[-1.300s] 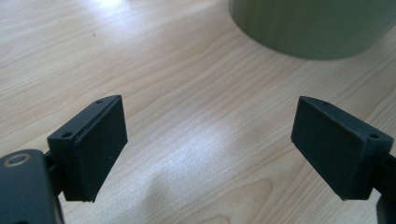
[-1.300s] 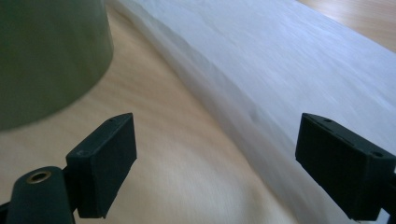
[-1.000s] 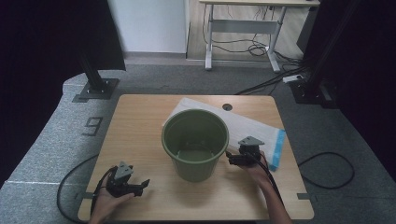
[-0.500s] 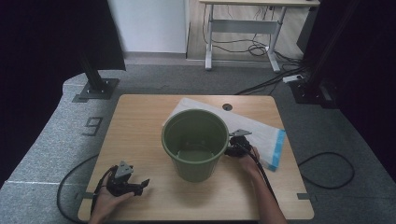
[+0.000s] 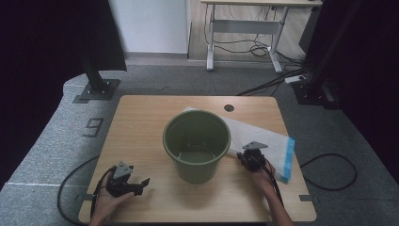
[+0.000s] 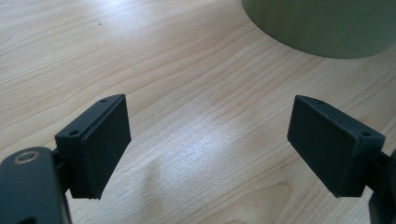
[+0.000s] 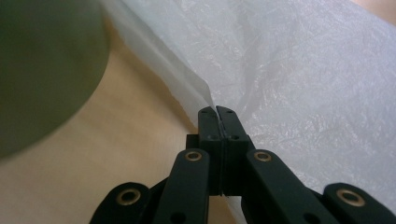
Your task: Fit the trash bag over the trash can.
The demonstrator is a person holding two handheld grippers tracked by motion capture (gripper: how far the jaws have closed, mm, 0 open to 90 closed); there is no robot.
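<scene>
Right gripper [image 7: 217, 111]: jaws just closed, pinching near edge of white plastic bag [image 7: 299, 74], which lies flat on surface [image 5: 141, 122], long axis running behind and right of green bucket [image 5: 196, 143]. Left gripper [image 6: 208, 140]: jaws wide, empty, farther away.

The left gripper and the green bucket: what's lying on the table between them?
Nothing: in the left gripper view, bare wood runs from the open left gripper to the green bucket; the high view shows the same.
</scene>
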